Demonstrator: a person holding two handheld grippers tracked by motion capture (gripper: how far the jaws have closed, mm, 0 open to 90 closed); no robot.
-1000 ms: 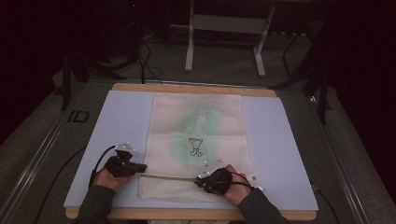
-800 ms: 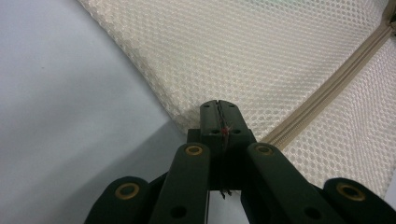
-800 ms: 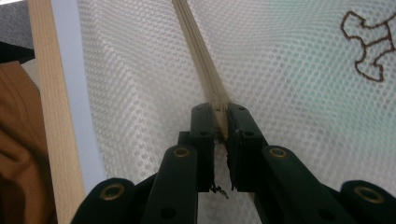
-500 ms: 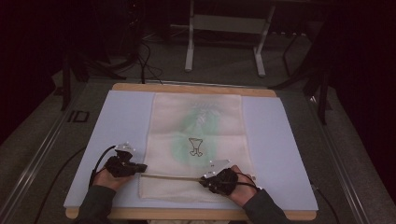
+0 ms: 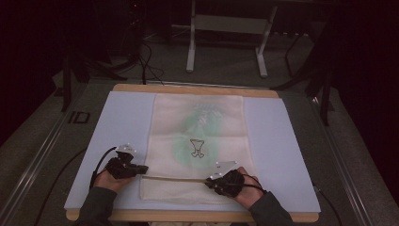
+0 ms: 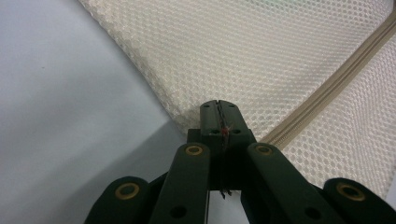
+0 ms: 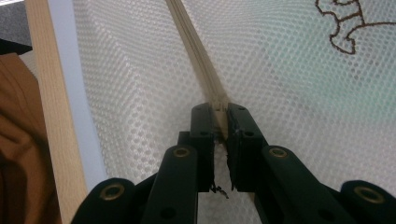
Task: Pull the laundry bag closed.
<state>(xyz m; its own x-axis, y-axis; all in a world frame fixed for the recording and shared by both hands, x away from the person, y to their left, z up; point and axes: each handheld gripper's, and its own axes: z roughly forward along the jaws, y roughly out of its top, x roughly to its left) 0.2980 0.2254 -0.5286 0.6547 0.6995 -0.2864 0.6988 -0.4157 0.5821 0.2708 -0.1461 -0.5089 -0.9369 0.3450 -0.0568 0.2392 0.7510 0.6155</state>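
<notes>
The right tool (image 7: 220, 122) was clamped on the beige zipper (image 7: 198, 56) of a white mesh bag (image 7: 280, 79). A brown outline print (image 7: 348, 23) showed upper right; the surface edge (image 7: 46, 116) ran at left.

This is looking like a lab or recording studio rather than a home. A wooden table (image 5: 197, 88) topped with a pale blue mat (image 5: 282, 155) is standing alone on grey carpet (image 5: 357, 155), with darkness surrounding it. Beyond it, a white metal stand (image 5: 226, 37) and loose black cables (image 5: 146, 61) are lying on the floor.
</notes>
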